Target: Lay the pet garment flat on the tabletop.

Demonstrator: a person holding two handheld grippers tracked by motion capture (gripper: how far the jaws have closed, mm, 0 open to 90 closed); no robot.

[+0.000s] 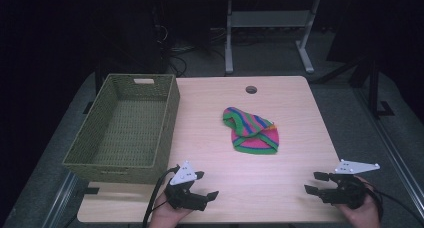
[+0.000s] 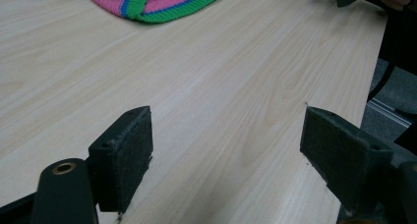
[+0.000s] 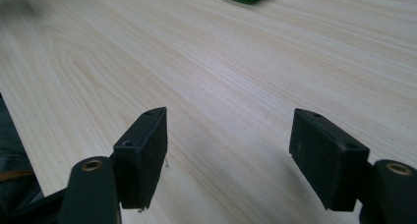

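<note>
Hat lies mid-tabletop, long axis running toward the far-left corner, ahead of both spread, empty grippers, nearer the left gripper than the right gripper.

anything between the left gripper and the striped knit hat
Nothing: bare table wood runs from the left gripper to the striped knit hat, seen in the high view.

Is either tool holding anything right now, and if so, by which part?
Nothing is held. The left tool and right tool are both open over bare table, apart from the striped knit hat.
</note>
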